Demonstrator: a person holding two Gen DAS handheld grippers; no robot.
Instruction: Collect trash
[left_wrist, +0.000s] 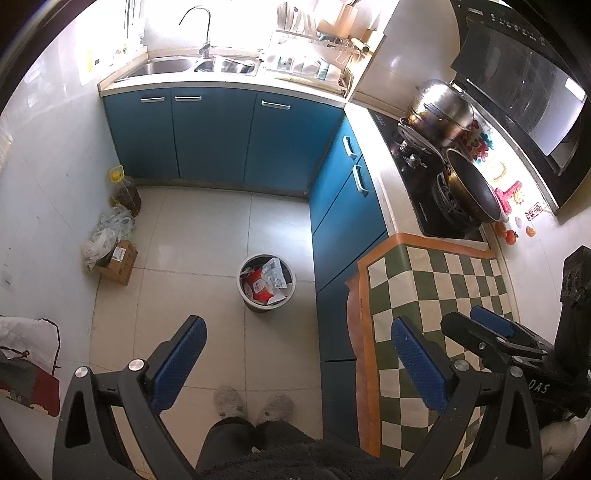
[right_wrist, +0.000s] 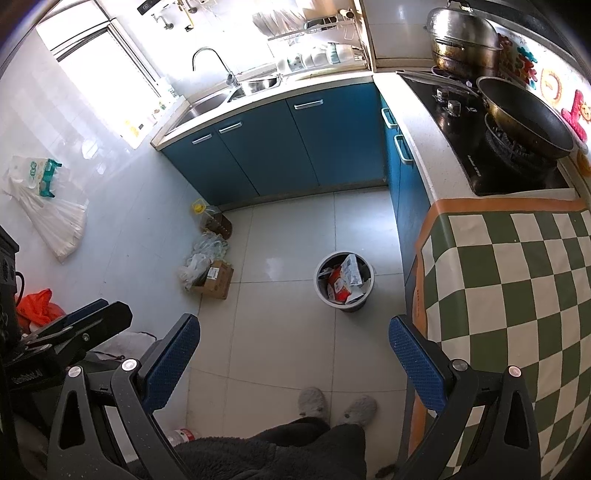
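A round grey trash bin (left_wrist: 266, 282) stands on the tiled floor beside the blue cabinets, holding red and white wrappers (left_wrist: 264, 282). It also shows in the right wrist view (right_wrist: 343, 282). My left gripper (left_wrist: 299, 339) is open and empty, held high above the floor in front of the bin. My right gripper (right_wrist: 294, 338) is open and empty too, at a similar height. The right gripper also shows at the right of the left wrist view (left_wrist: 491, 325), over the checkered cloth. The left gripper shows at the left of the right wrist view (right_wrist: 92, 314).
A green-and-white checkered cloth (right_wrist: 517, 295) covers the counter on the right. A stove with a wok (right_wrist: 524, 118) and a steel pot (right_wrist: 465, 40) lies beyond it. A cardboard box (right_wrist: 216, 278), plastic bags (right_wrist: 201, 254) and an oil bottle (right_wrist: 214, 219) sit by the left wall. My slippers (right_wrist: 336, 404) stand below.
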